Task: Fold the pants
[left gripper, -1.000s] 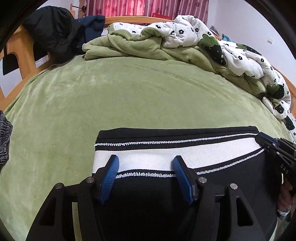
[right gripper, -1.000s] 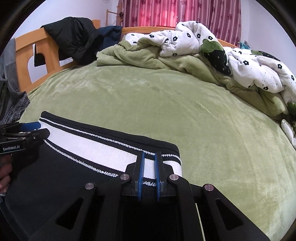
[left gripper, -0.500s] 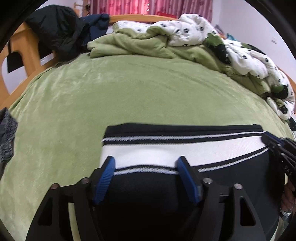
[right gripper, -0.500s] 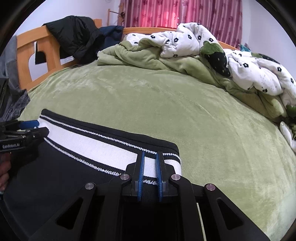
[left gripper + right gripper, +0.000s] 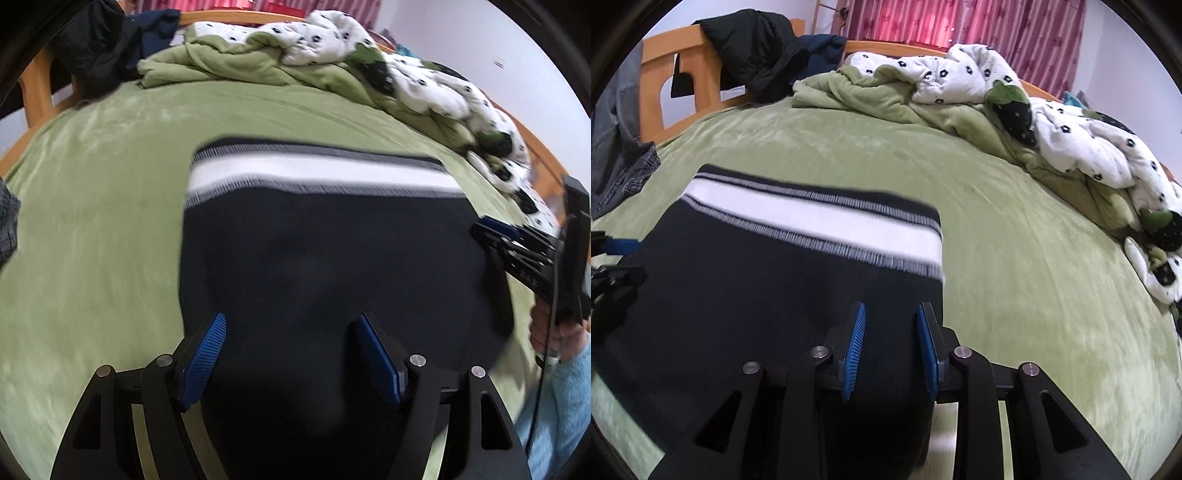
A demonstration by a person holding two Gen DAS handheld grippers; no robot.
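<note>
The folded black pants [image 5: 332,258] lie flat on the green bed, their white and black striped waistband [image 5: 317,175] at the far end. They also show in the right wrist view [image 5: 757,280], with the waistband [image 5: 812,225] far from me. My left gripper [image 5: 291,350] is open and empty above the near part of the pants. My right gripper [image 5: 890,343] is open and empty above the pants' right edge. It also shows in the left wrist view [image 5: 495,230] at the right.
A green bed cover [image 5: 1015,258] spreads all round. A crumpled green and white flowered quilt [image 5: 979,96] lies along the far side and right. A dark jacket [image 5: 757,44] hangs on the wooden headboard [image 5: 653,85]. Grey jeans [image 5: 617,147] lie at the left.
My right gripper has opened and let go of the waistband. Both grippers have pulled back towards me, away from the waistband. The pants now lie free on the bed.
</note>
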